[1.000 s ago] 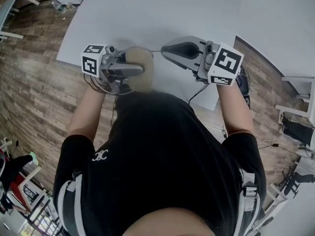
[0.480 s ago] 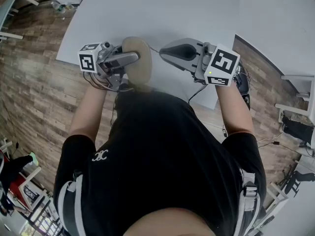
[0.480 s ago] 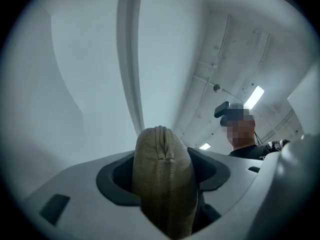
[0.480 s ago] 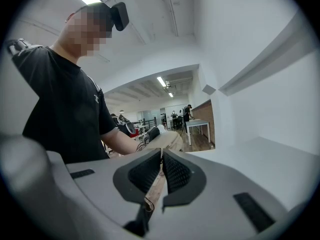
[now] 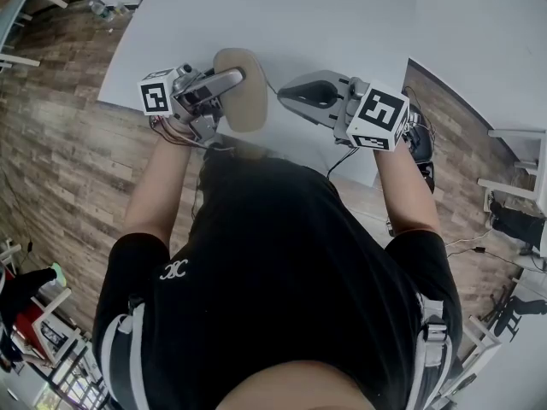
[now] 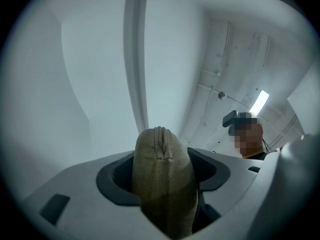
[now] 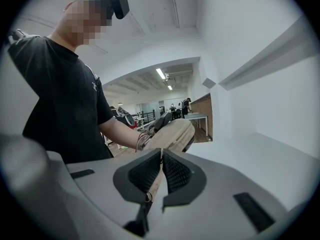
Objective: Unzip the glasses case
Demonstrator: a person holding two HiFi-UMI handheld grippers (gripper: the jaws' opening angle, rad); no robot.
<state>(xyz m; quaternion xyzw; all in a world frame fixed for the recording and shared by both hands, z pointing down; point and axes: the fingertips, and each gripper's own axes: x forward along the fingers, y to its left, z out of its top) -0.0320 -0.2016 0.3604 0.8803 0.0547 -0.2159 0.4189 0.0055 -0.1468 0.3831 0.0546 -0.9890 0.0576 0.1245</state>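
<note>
The left gripper [image 5: 229,79] clamps its wide-set jaws around the tan glasses case [image 5: 244,109], zipper seam facing its camera, the case held tilted over the near edge of the white table [image 5: 325,15]; a thin tan pull strap [image 7: 155,184] runs from the case to the right gripper [image 5: 286,93], whose jaws are pressed together on it; a person [image 5: 273,272] in a black shirt holds both

One glasses case [image 5: 243,101], one left gripper [image 5: 238,84], one right gripper [image 5: 286,92]
</note>
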